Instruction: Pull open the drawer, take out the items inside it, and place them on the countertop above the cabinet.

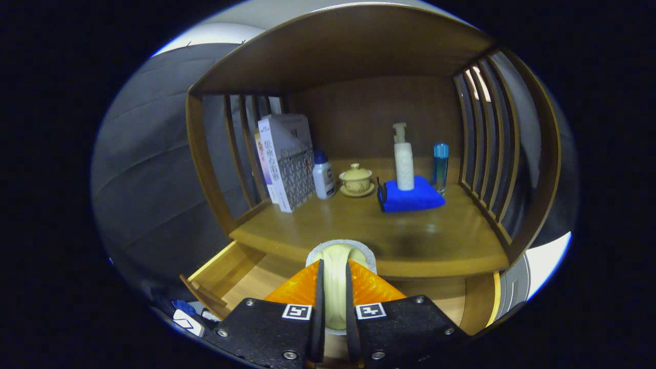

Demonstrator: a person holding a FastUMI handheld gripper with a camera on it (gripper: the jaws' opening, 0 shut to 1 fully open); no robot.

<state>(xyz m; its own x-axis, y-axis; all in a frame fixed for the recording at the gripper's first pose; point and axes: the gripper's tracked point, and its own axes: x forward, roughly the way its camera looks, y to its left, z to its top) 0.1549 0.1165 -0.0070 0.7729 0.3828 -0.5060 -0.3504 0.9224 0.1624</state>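
Observation:
My gripper [334, 264] is shut on a cream-coloured round item [335, 253] with a grey, grainy rim, held upright between both fingers. It hangs over the front edge of the wooden countertop [369, 230], just above the pulled-out drawer [218, 269]. The drawer's pale wooden floor lies under and to the left of the fingers; most of its inside is hidden behind the gripper body. A small blue and white thing [187, 315] lies by the drawer's near left corner, too blurred to identify.
At the back of the countertop stand a white box and books [287, 159], a white bottle with a blue cap [323, 177], and a lidded cup on a saucer [356, 180]. A pump bottle [404, 161] rests on a folded blue cloth [412, 199] beside a blue vial [440, 166]. Slatted side walls and a wooden roof enclose it.

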